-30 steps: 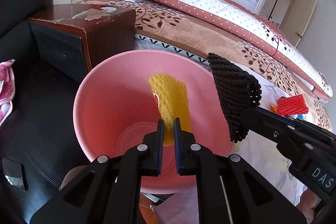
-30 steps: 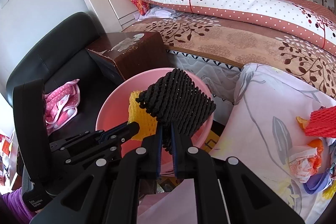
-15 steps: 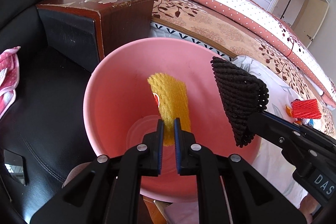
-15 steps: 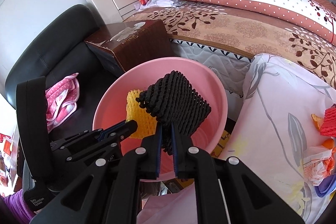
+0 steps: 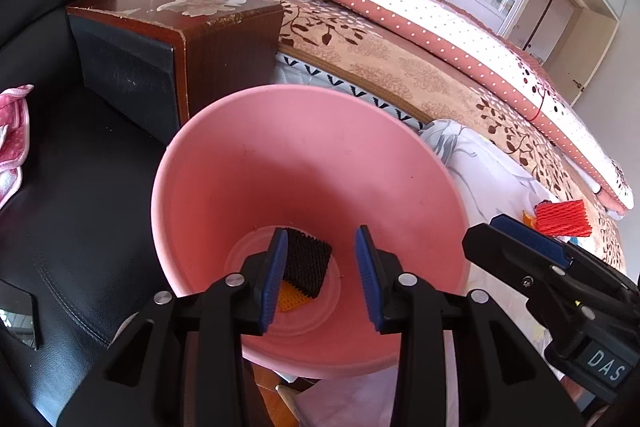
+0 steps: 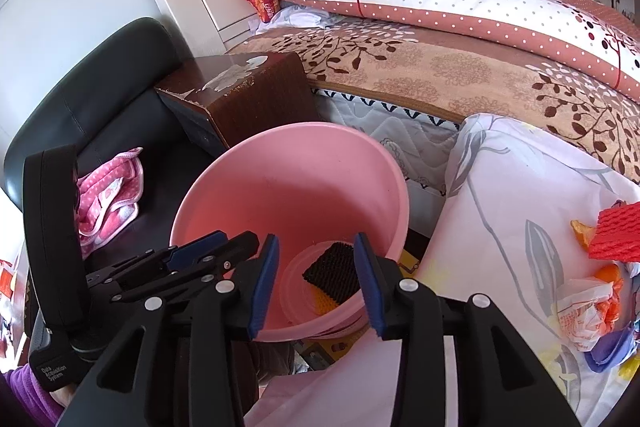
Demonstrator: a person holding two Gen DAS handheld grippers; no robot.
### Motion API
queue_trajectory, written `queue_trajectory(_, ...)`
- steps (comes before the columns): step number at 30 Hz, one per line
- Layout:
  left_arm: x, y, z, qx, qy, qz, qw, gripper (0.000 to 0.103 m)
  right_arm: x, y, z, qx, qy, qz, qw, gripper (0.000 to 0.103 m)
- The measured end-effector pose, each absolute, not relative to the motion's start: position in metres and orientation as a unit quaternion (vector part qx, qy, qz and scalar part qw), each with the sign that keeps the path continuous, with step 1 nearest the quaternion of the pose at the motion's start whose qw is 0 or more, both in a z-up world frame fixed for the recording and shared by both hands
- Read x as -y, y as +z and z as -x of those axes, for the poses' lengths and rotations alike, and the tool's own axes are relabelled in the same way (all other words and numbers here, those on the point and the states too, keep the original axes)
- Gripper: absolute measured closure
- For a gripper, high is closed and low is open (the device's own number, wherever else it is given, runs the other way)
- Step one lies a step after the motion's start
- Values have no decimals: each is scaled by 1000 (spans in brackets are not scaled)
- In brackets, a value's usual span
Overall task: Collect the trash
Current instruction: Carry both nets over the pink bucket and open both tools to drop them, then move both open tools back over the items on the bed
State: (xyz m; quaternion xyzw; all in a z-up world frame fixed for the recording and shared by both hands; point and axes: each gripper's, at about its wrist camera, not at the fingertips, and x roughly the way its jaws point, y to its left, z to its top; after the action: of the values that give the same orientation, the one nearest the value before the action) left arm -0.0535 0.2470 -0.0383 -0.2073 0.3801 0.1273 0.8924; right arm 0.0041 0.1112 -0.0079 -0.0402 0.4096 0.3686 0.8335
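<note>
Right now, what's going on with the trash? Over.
Left gripper and right gripper: fingers open, empty, over pink bin. Black foam net lies on yellow net at bin bottom. Red net waits on bed. Nothing blocking.

Black foam net (image 5: 306, 263) (atop yellow net (image 5: 291, 299)) inside pink bucket (image 5: 224, 163).

White capital letters reading "DAS" stand on a small dark plate on the body of the right gripper (image 5: 520, 239), at the lower right edge of the left wrist view. In the right wrist view, small white lettering reading "Data Acquisition System," stacked in three short lines, runs along the black housing at the base of the left gripper (image 6: 200, 251), low at the left edge of the frame. The crumpled white wrapper (image 6: 580, 311) lying on the floral sheet carries orange print, but it is too creased and small to read.
</note>
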Motion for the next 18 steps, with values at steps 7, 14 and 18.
queue_trajectory(7,-217,-15,55,-344,97,168,919,68,-82,6,10,-375,346,47,859,55)
queue_trajectory(14,-180,-2,50,-329,66,125,933,68,-42,17,16,-358,315,29,879,53)
queue_trajectory(18,-162,1,46,-329,50,109,937,68,-17,20,20,-348,291,21,891,52)
